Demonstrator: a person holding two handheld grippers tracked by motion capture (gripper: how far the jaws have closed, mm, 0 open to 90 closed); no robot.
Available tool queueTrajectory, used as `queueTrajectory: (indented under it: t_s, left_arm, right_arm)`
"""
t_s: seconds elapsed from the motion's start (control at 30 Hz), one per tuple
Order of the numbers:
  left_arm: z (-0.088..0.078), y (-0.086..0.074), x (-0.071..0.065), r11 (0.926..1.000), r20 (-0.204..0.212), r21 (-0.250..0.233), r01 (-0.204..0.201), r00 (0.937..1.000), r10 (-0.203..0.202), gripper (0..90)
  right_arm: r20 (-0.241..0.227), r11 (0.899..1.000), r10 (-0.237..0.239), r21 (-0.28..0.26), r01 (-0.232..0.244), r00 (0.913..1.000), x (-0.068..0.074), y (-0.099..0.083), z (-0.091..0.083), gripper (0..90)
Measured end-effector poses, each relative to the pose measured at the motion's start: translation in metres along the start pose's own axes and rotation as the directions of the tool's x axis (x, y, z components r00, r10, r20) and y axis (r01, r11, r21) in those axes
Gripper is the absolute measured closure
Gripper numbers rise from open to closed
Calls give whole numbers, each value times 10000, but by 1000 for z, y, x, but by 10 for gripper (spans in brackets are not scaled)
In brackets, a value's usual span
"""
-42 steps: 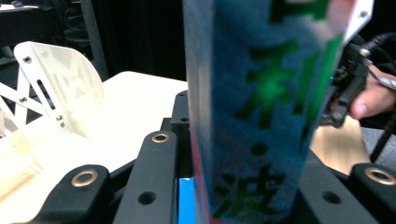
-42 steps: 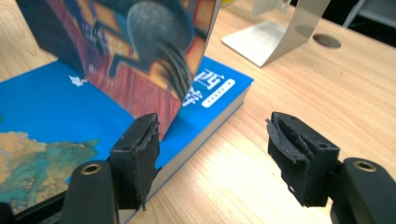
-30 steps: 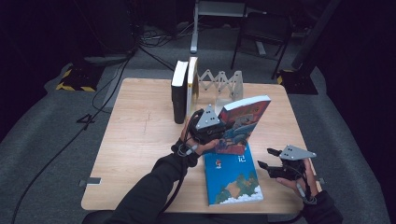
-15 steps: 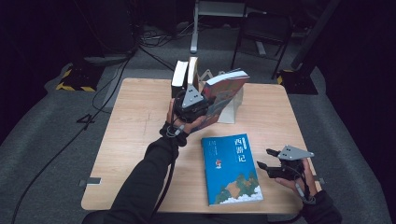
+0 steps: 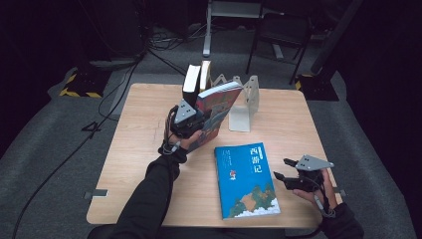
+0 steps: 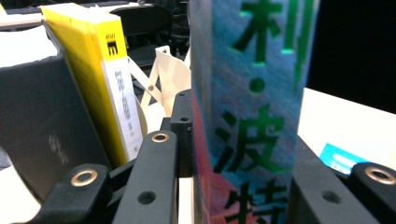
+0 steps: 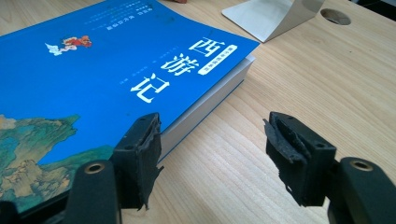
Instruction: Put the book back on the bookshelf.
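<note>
My left gripper (image 5: 190, 122) is shut on a colourful paperback (image 5: 219, 105), held nearly upright with its top leaning right. In the left gripper view the jaws (image 6: 238, 182) clamp its spine (image 6: 252, 116), right beside a standing yellow book (image 6: 112, 79) and a black book (image 6: 37, 112). A blue book (image 5: 246, 179) lies flat on the table's front half. My right gripper (image 5: 281, 169) rests open at its right edge; in the right gripper view (image 7: 215, 154) one jaw overlaps the blue book's (image 7: 93, 70) edge and the other stands over bare wood.
The black book (image 5: 191, 79) and the yellow one (image 5: 205, 74) stand at the back of the wooden table (image 5: 139, 149). A white bookend (image 5: 245, 107) with a folding rack stands to their right. A hole in the tabletop (image 7: 335, 16) lies past the bookend.
My left gripper has carried the colourful paperback from above the blue book back and left, up to the standing books, and tipped it more upright. The right gripper has stayed put.
</note>
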State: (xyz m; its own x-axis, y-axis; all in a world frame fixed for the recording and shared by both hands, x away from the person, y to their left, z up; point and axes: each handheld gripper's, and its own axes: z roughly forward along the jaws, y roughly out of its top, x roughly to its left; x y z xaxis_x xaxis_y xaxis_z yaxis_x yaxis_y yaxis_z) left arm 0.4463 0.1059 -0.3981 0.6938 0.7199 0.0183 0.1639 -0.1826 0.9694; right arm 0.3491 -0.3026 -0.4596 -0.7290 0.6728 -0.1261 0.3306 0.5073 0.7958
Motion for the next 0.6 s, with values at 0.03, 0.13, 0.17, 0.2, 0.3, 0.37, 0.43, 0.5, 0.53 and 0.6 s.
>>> queueTrajectory:
  t_s: [0.03, 0.13, 0.17, 0.2, 0.3, 0.37, 0.43, 0.5, 0.53, 0.6]
  left_arm:
    - [-3, -2, 0, 10000, -17, 13, -44, 10000, 44, 738]
    - [-11, -10, 1, 9999, -85, 57, 93, 9999, -92, 737]
    - [-14, -12, 2, 9999, -118, 113, 116, 9999, -115, 736]
    - [-16, -14, 3, 9998, -193, 122, 163, 9997, -161, 736]
    - [-21, -22, 7, 9993, -358, 220, 290, 9990, -282, 736]
    - [-26, -28, 12, 9986, -551, 280, 441, 9976, -425, 734]
    - [-27, -30, 15, 9982, -541, 160, 581, 9969, -571, 734]
    - [-32, -34, 21, 9964, -498, 89, 845, 9952, -840, 735]
    - [-33, -35, 22, 9964, -471, 64, 845, 9953, -841, 733]
    - [-33, -35, 22, 9967, -418, 42, 815, 9958, -812, 731]
  right_arm:
    - [-2, 10000, -35, -7, 35, 10000, 0, 0, 0, 354]
    - [-23, 10000, -33, 6, 33, 10000, 1, 0, 1, 354]
    - [-9, 10000, -34, 33, 34, 10000, 1, 0, 1, 354]
    - [-24, 10000, -35, 73, 36, 10000, 1, 0, 1, 354]
    - [21, 9999, -76, 103, 76, 10000, 2, 1, 2, 354]
    - [1, 9999, -73, 69, 73, 10000, 2, 1, 2, 354]
    - [21, 9999, -74, 78, 74, 10000, 2, 1, 2, 355]
    - [-4, 9999, -85, 148, 85, 10000, 3, 0, 3, 355]
    - [-17, 9999, -100, 139, 100, 9999, 3, 0, 4, 355]
    - [-31, 9999, -92, 133, 92, 10000, 3, 1, 4, 355]
